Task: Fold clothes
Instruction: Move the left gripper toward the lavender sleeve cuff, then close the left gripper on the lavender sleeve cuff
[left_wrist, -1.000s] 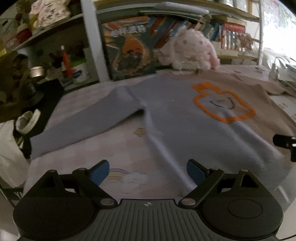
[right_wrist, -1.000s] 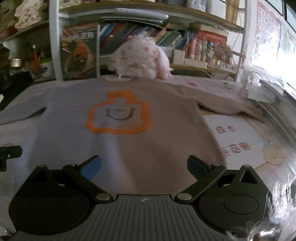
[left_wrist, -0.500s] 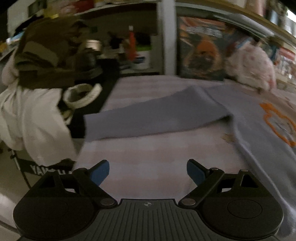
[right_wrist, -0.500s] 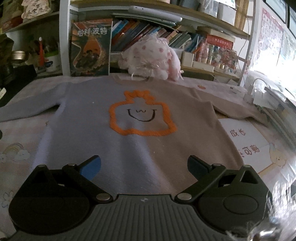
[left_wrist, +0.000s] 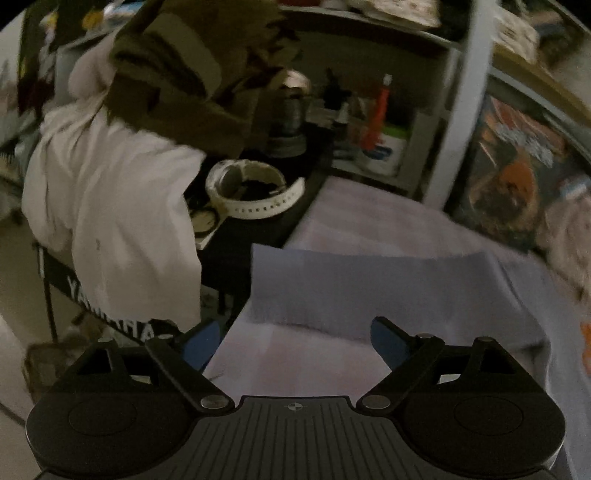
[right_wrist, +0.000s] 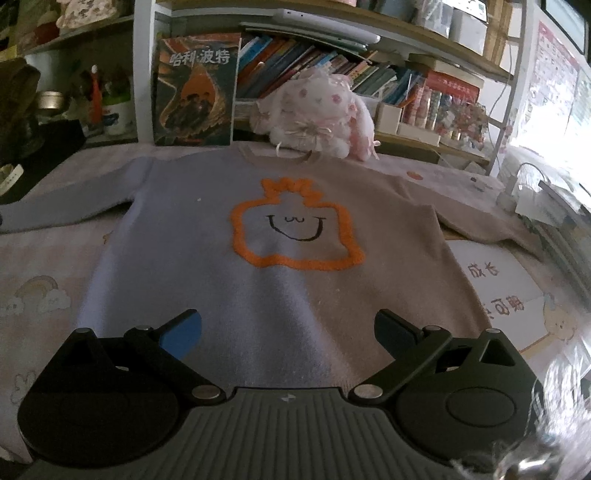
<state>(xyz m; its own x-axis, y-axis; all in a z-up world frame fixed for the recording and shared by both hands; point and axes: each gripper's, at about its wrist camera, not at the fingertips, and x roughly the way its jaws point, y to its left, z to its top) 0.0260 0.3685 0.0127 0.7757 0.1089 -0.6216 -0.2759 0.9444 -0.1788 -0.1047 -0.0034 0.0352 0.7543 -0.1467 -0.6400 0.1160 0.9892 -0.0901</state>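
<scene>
My left tongs (left_wrist: 293, 341) over cuff end of sweater sleeve (left_wrist: 369, 284), jaws wide, closing; nothing pinched yet, cuff lies flat ahead of tips at surface edge (left_wrist: 236, 332). White garment (left_wrist: 110, 221) hangs just left; white watch (left_wrist: 255, 190) on dark stand beyond. My right tongs (right_wrist: 288, 334) apart, empty, above hem of sweater (right_wrist: 258, 288), spread flat, face-up, orange outline (right_wrist: 295, 229) mid-chest. Plush toy (right_wrist: 317, 114) at collar.

The left gripper (left_wrist: 295, 341), its jaws closing with nothing between them, hangs near the sweater's sleeve cuff (left_wrist: 280, 284) at the table (left_wrist: 295, 369) edge.
</scene>
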